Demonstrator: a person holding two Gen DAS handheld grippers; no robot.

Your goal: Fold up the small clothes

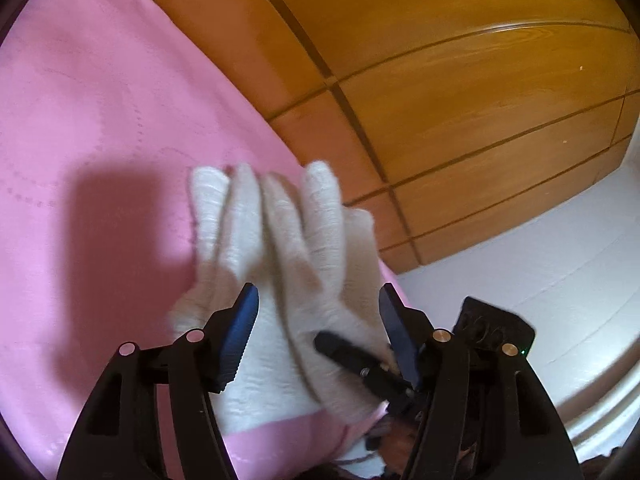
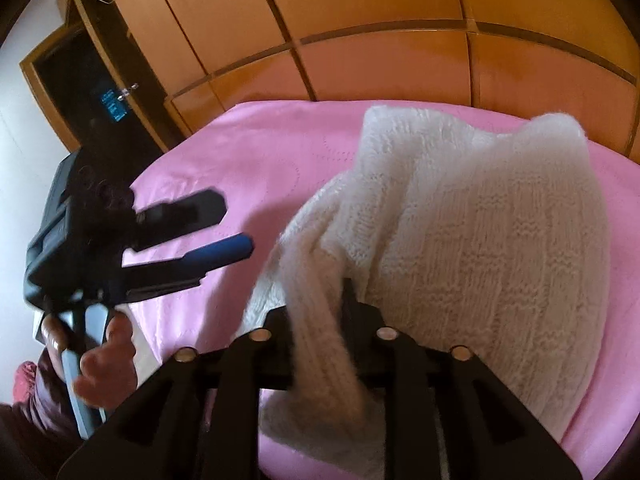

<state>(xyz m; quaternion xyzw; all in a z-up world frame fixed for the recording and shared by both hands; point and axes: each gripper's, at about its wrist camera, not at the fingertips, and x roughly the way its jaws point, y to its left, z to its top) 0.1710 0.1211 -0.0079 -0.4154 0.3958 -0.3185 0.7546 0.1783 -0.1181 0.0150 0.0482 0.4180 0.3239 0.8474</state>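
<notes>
A white knitted garment [image 2: 480, 232] lies bunched on the pink bedsheet [image 2: 248, 152]. My right gripper [image 2: 320, 304] is shut on a fold of it and lifts it; its fingertips are hidden by the knit. In the left wrist view the garment [image 1: 272, 240] hangs in folds in front of my left gripper [image 1: 318, 312], which is open and empty, its blue pads [image 1: 242, 320] to either side of the cloth. The left gripper also shows in the right wrist view [image 2: 224, 224], open, to the left of the garment. The right gripper [image 1: 340, 350] shows in the left wrist view, clamped on the cloth.
A wooden wardrobe [image 1: 440, 80] stands right behind the bed, also in the right wrist view [image 2: 360, 20]. White floor [image 1: 540, 260] lies to the right of the bed edge. An open dark cupboard compartment [image 2: 80, 88] is at the left.
</notes>
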